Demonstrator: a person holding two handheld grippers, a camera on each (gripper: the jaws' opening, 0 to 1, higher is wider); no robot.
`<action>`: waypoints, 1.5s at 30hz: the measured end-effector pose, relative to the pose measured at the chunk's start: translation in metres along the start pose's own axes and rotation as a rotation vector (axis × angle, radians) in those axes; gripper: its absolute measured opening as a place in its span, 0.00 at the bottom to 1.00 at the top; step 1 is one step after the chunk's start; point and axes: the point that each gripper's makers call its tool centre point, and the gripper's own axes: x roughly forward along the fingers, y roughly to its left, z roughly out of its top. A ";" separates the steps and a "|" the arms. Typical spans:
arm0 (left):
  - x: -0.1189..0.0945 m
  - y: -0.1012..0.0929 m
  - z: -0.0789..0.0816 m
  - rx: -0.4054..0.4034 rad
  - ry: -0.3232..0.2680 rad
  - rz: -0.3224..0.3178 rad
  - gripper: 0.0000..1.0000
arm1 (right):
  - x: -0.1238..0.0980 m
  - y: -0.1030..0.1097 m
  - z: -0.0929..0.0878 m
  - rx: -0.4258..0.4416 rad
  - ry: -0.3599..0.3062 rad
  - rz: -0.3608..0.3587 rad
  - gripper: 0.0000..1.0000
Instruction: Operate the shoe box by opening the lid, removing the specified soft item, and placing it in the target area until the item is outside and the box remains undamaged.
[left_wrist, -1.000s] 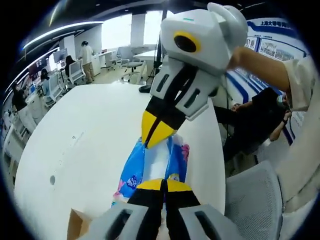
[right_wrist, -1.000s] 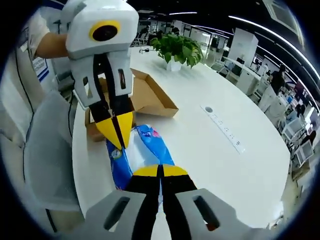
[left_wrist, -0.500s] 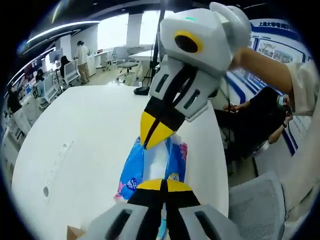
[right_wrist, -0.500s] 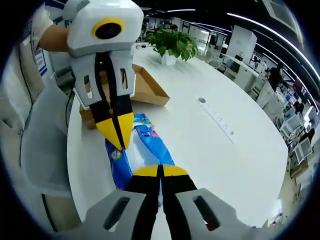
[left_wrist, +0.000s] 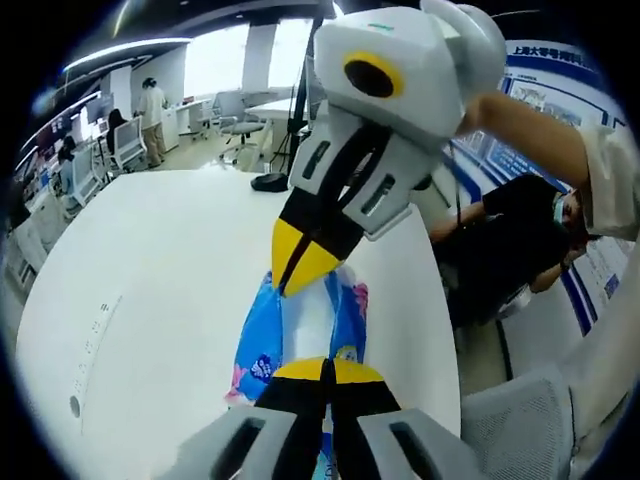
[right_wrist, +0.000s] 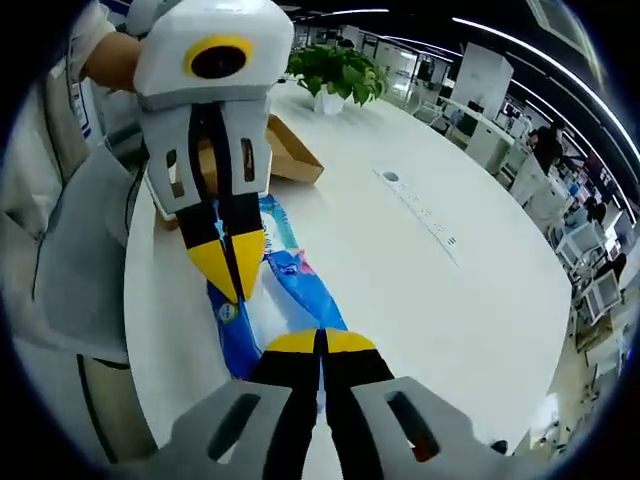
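A soft blue pack (left_wrist: 300, 325) with cartoon print and a white middle hangs stretched between both grippers, just above the white table (left_wrist: 170, 260). My left gripper (left_wrist: 327, 368) is shut on its near end. My right gripper (left_wrist: 295, 272) comes down from the upper right, shut on the far end. In the right gripper view the pack (right_wrist: 275, 300) runs from my right gripper (right_wrist: 320, 340) up to my left gripper (right_wrist: 232, 278). The open brown shoe box (right_wrist: 292, 158) sits on the table behind the left gripper, partly hidden by it.
A potted plant (right_wrist: 335, 70) stands beyond the box. A socket strip (right_wrist: 418, 208) is set into the table's middle. A grey chair (left_wrist: 520, 420) and a seated person in black (left_wrist: 500, 240) are beside the table edge. Desks and people fill the background.
Both grippers, still shut on the pack, have carried it along the table away from the box. The box corner has left the left gripper view and looks farther off in the right one.
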 end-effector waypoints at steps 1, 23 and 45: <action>0.004 0.000 0.002 -0.002 0.000 -0.005 0.00 | 0.000 -0.001 -0.003 0.002 0.002 -0.001 0.00; 0.058 0.001 -0.013 -0.036 0.051 -0.044 0.00 | 0.026 -0.010 -0.057 0.031 0.070 -0.010 0.00; 0.070 0.014 -0.033 -0.123 0.064 -0.029 0.00 | 0.046 -0.015 -0.063 0.011 0.095 -0.026 0.00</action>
